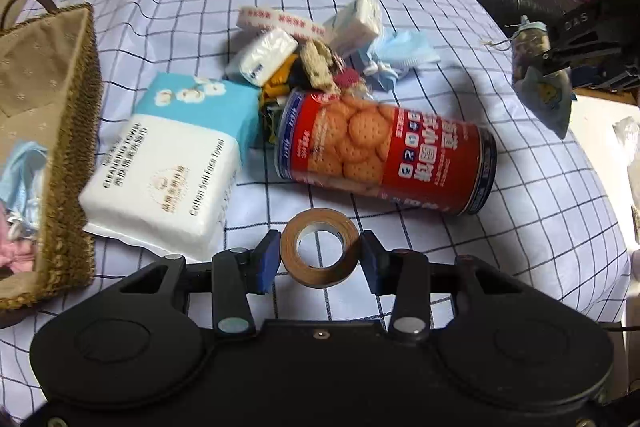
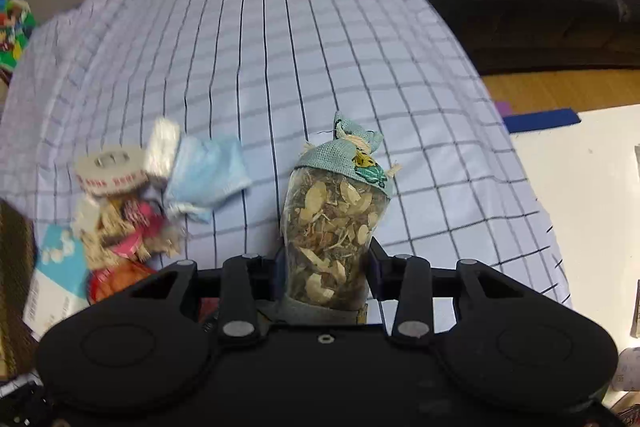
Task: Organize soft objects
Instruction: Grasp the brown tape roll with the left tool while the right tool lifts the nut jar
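Observation:
My left gripper (image 1: 320,257) is shut on a brown tape roll (image 1: 320,247) and holds it over the checked cloth (image 1: 440,267). My right gripper (image 2: 326,267) is shut on a herb sachet (image 2: 332,223) with a blue cloth top, held above the cloth; the sachet also shows in the left wrist view (image 1: 540,79) at far right. A pile of soft things lies mid-table: a face towel pack (image 1: 172,167), tissue packs (image 1: 266,57), a blue mask (image 1: 404,49) and cloth scraps (image 1: 316,67).
A woven basket (image 1: 68,155) with fabric lining stands at the left and holds a blue mask. A red biscuit can (image 1: 384,151) lies on its side. A white tape roll (image 1: 280,21) sits behind the pile. A black sofa (image 2: 520,7) is beyond the table.

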A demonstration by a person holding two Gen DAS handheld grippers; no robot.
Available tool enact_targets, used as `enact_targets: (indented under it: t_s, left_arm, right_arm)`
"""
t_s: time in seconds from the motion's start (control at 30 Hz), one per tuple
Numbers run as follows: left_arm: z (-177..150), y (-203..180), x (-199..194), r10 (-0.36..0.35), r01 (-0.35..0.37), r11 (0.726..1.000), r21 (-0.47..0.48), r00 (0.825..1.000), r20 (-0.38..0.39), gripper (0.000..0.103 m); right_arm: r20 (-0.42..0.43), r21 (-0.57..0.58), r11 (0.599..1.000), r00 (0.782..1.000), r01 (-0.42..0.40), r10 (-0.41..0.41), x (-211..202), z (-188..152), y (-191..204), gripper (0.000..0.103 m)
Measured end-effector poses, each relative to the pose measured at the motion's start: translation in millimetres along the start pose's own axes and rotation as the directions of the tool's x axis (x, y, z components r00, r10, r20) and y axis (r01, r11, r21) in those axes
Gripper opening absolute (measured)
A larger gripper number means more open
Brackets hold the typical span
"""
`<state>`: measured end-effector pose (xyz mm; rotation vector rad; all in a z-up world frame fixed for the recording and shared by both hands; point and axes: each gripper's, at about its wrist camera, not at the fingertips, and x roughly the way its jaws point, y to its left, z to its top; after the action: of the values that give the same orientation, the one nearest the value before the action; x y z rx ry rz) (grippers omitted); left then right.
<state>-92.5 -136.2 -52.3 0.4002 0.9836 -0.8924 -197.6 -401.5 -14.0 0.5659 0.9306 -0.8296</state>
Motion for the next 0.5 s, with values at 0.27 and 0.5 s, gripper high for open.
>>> enact_targets:
  t_s: [0.27,0.5]
  left_arm:
    - [10,19,-24,0.072,-0.068,0.996,-0.061,0.995,0.073,0.042]
    - [18,52,-45,0.149,-0.129,0.979,-0.158,0.981,0.121,0.042]
  right_arm:
    - [0.069,-0.033,0.998,0.996,-0.051,0.053,-35,1,22,0.038]
    - [0.088,-0.122,0.984,0.987,-0.127,0.138,-60,-6,74,0.038]
